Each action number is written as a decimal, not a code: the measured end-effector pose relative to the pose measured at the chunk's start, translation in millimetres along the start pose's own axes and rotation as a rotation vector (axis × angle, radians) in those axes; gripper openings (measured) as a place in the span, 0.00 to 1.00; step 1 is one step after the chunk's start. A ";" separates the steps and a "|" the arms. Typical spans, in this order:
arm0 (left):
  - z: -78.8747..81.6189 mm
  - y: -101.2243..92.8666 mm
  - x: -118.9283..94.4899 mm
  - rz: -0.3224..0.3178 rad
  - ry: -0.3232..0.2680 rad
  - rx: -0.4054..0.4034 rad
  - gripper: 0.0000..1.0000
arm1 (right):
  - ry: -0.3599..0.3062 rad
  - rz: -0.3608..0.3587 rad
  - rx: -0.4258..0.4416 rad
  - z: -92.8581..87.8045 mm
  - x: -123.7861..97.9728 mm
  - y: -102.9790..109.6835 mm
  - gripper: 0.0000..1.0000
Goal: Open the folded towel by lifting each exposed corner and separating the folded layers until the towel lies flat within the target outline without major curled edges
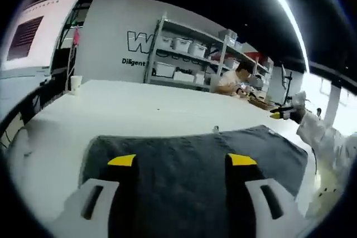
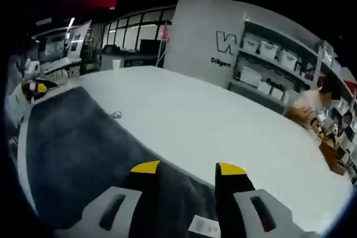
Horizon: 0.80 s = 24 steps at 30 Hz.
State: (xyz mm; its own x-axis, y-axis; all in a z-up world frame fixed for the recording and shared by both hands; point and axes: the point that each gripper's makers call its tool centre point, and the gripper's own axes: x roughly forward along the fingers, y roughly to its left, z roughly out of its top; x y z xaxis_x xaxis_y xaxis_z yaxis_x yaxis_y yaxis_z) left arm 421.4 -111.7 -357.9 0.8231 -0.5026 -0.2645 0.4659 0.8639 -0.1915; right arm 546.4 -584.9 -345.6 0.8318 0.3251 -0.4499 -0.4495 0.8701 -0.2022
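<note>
A dark grey towel (image 1: 195,154) lies spread on the white table (image 1: 139,104), its far edge running across the left gripper view. My left gripper (image 1: 181,161) hovers low over the towel's near part, open, its yellow-tipped jaws wide apart with nothing between them. My right gripper (image 1: 281,114) shows at the towel's far right corner, held by a white-sleeved arm. In the right gripper view the towel (image 2: 78,149) stretches away to the left. My right gripper (image 2: 188,168) is open over the towel's near edge. The left gripper (image 2: 36,88) shows at the towel's far end.
A white paper cup (image 1: 76,83) stands at the table's far left edge. Shelves with white bins (image 1: 184,54) line the back wall. A person (image 1: 231,79) sits at the table's far side. Bare white tabletop (image 2: 223,121) extends beyond the towel.
</note>
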 end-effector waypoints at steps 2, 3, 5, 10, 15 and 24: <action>-8.4 -27.5 -5.9 -0.046 0.014 0.030 0.63 | -0.017 0.076 -0.033 17.2 10.1 31.4 0.33; -11.4 -40.6 -7.5 -0.061 0.011 0.054 0.63 | -0.019 0.097 -0.046 21.4 13.4 40.4 0.32; -20.4 -67.7 -7.4 -0.116 0.024 0.116 0.63 | -0.024 0.129 -0.060 28.4 20.5 55.5 0.32; -56.8 -122.2 1.5 -0.242 0.108 0.211 0.67 | -0.029 0.201 -0.105 41.9 42.7 92.0 0.32; -78.8 -153.3 8.9 -0.292 0.149 0.278 0.71 | -0.058 0.289 -0.178 53.6 63.9 128.0 0.33; -90.0 -151.8 22.5 -0.196 0.147 0.237 0.68 | -0.010 0.319 -0.192 56.1 124.7 184.9 0.33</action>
State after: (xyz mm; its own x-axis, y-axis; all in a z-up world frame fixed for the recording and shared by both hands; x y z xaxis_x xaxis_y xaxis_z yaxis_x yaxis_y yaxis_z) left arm 340.0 -257.2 -419.8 0.6630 -0.6444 -0.3811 0.6871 0.7259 -0.0320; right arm 585.2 -362.7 -390.2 0.6430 0.5731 -0.5081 -0.7385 0.6396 -0.2133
